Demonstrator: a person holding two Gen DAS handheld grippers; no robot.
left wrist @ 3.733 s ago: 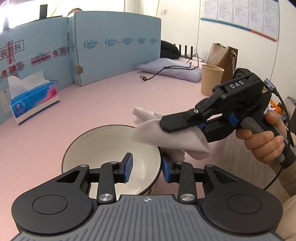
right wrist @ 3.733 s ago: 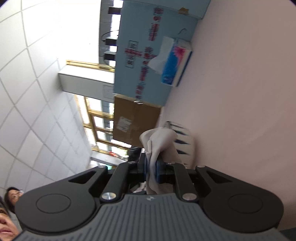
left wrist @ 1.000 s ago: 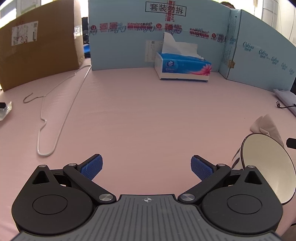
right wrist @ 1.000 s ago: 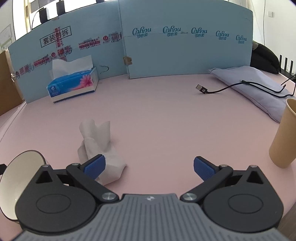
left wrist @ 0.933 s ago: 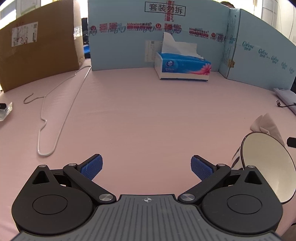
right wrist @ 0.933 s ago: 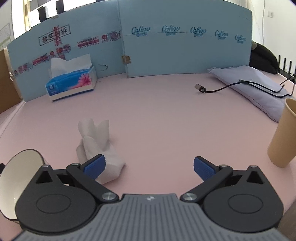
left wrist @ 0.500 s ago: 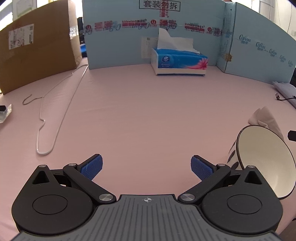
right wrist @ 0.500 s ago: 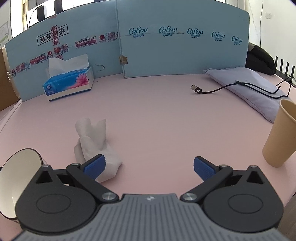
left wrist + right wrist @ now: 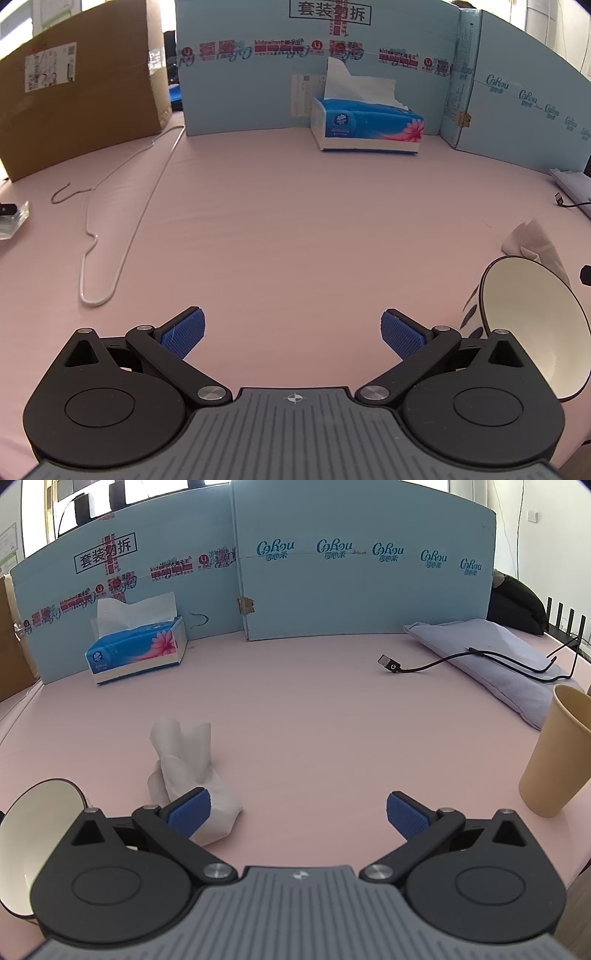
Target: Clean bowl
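Observation:
The white bowl [image 9: 532, 325] with a dark rim stands on the pink table at the right edge of the left wrist view, and at the lower left of the right wrist view [image 9: 33, 834]. A crumpled white tissue [image 9: 184, 768] lies on the table beside the bowl, just ahead of my right gripper's left finger; it also shows behind the bowl in the left wrist view [image 9: 535, 240]. My left gripper [image 9: 291, 332] is open and empty, left of the bowl. My right gripper [image 9: 299, 812] is open and empty, right of the tissue.
A blue tissue box [image 9: 365, 125] stands by the blue cardboard wall [image 9: 362, 576]. A white wire hanger [image 9: 122, 221] and a brown carton [image 9: 77, 107] are at the left. A paper cup [image 9: 554, 753], a USB cable [image 9: 424, 666] and a lilac pillow [image 9: 491, 657] are at the right.
Since 3.7 s ago both grippers let go: the bowl and the tissue now rest on the table. Over the last second both views shifted only slightly.

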